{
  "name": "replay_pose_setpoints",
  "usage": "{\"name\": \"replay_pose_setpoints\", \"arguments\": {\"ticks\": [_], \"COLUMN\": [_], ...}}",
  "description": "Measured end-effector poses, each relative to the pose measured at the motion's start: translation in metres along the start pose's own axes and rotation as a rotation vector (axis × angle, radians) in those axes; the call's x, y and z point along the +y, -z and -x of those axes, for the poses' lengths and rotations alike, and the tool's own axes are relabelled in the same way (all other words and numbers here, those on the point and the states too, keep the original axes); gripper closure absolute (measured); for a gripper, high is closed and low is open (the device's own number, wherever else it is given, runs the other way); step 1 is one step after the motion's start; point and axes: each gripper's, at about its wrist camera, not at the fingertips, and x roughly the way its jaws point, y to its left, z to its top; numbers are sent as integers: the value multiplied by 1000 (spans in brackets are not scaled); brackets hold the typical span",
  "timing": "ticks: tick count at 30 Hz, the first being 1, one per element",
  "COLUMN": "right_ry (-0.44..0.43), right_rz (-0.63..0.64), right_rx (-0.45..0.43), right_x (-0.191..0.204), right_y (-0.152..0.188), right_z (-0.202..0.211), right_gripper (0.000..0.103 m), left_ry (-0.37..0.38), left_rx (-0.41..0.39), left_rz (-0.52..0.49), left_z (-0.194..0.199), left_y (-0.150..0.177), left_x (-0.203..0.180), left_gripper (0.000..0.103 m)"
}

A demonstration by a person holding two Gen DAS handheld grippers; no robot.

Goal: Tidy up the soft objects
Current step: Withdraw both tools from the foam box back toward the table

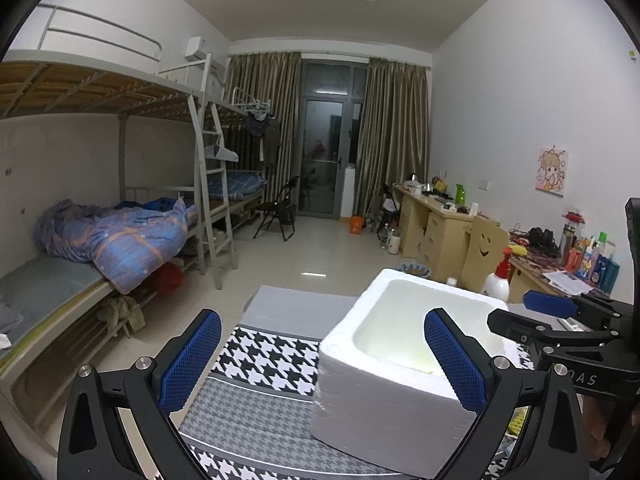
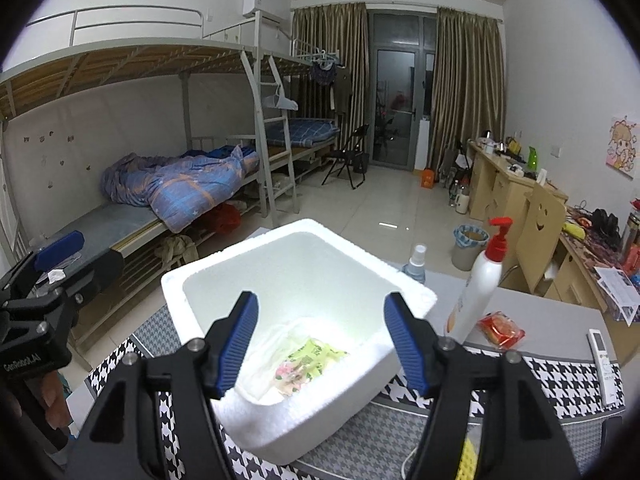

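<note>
From the left wrist view, we see our left gripper (image 1: pixel 322 354) with its jaws spread wide and nothing between them, hovering over the checked cloth (image 1: pixel 264 364) just beside the white foam box (image 1: pixel 384 384). The right gripper (image 1: pixel 536 312) reaches in from the right edge above the box's far rim. We count one box and one pump bottle (image 1: pixel 497 276) here; the box's contents are hidden by its wall.

From the right wrist view, our right gripper (image 2: pixel 320 340) hangs over the box (image 2: pixel 304 412), jaws apart and empty. Directly below, inside the box, lie the soft things: one green-printed packet (image 2: pixel 308 364) resting on a pale bag or cloth. So the packet appears dropped in place. On the table beyond we count one pump bottle (image 2: pixel 482 280), one small spray bottle (image 2: pixel 416 264), one red packet (image 2: pixel 500 330) and one remote (image 2: pixel 606 364).

To finish well, we judge we should lift the right gripper straight up clear of the rim, then go for the red packet, pinching it gently at its middle.
</note>
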Motion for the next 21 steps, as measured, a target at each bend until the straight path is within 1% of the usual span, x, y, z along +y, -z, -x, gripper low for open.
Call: {"name": "replay_pose_setpoints", "arguments": {"ticks": [4, 8, 10, 12, 18, 21], "right_ry": [3, 9, -1, 20, 19, 22], "right_rz": [-3, 14, 26, 38, 34, 32], "right_rx": [-40, -73, -79, -78, -106, -118], "right_x": [-3, -2, 0, 1, -6, -7], "right_y": [1, 2, 5, 7, 14, 17], "right_z": [14, 23, 27, 30, 44, 49], "right_gripper": [19, 9, 8, 8, 8, 8], "left_ry": [4, 6, 3, 8, 26, 18], "left_rx": [-12, -19, -16, -13, -7, -9], "left_rz": [-22, -14, -18, -20, -26, -33], "left_z": [5, 11, 13, 15, 20, 23], "left_y": [-2, -4, -2, -1, 3, 4], "left_x": [-7, -9, -12, -15, -23, -28], "left_gripper": [1, 1, 1, 1, 1, 1]}}
